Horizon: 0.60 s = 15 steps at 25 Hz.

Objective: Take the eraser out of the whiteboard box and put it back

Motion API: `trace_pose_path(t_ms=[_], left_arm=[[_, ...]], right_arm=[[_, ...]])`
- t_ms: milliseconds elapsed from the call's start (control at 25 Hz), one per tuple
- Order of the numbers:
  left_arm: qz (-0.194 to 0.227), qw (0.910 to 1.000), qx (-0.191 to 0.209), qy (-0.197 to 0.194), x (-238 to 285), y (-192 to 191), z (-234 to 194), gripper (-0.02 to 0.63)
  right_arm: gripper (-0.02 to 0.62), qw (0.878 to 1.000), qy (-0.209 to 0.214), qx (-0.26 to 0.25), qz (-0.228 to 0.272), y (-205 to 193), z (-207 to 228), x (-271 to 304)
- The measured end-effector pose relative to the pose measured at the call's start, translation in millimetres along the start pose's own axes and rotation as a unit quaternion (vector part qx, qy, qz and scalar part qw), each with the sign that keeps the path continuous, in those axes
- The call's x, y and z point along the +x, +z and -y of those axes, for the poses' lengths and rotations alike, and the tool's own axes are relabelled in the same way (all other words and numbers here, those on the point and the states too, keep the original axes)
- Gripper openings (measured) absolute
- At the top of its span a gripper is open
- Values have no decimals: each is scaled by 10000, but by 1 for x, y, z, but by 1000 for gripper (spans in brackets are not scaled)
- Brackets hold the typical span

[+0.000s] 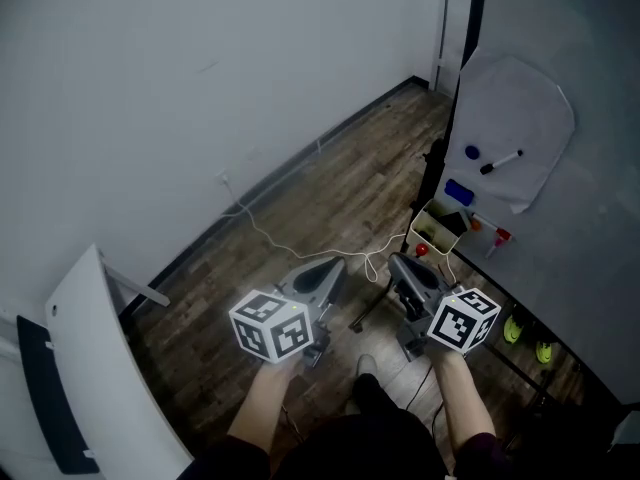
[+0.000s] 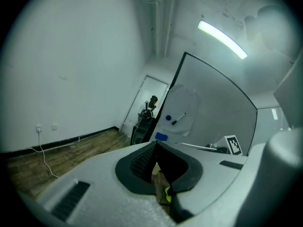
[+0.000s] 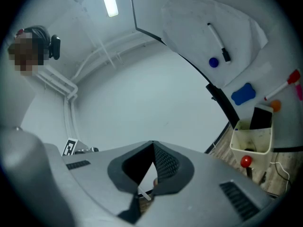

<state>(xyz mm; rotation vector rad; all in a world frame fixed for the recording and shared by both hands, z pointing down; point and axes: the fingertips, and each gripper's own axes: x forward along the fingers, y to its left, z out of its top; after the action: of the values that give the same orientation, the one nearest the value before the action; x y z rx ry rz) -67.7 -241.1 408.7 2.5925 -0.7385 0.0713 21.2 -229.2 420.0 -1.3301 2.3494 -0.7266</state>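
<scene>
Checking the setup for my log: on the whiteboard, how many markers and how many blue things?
Markers: 2, black marker and red-capped marker
Blue things: 2, round magnet and block
Total: 4

At 2 o'clock from my head, the cream open-topped plastic box (image 1: 430,236) shows me only its rim and near wall, its floor hidden; the dark flat slab (image 1: 452,220) standing in it is too small to name, and whether it is the eraser I cannot tell; the grey whiteboard (image 1: 580,238) behind runs off the 3 o'clock edge; two yellow-green specks (image 1: 513,330) at 4 o'clock are too small to identify; my bare forearms (image 1: 262,408) are cut off at 6 o'clock; the white slanted panel (image 1: 100,368) leaves at 8 o'clock; my left gripper (image 2: 155,144) lets only a yellow-green sliver (image 2: 167,195) show under its jaws; the dark clutter (image 2: 147,110) in the far doorway is blurred.
</scene>
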Motion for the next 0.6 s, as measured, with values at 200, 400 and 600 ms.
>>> trace_pose_path(t_ms=[200,400,600], left_arm=[[-19,10000,-4,-35,26,12,-15,5],[-97,9999,12,-68,58,16,-22,5],[-250,9992,63,-314,92,15,-15,5]], right_arm=[[3,10000,-31,8,-21,11,19,17],[3,9999,-114,60,17,24,45,23],[3,9991,-356,134,197,39,72,15]])
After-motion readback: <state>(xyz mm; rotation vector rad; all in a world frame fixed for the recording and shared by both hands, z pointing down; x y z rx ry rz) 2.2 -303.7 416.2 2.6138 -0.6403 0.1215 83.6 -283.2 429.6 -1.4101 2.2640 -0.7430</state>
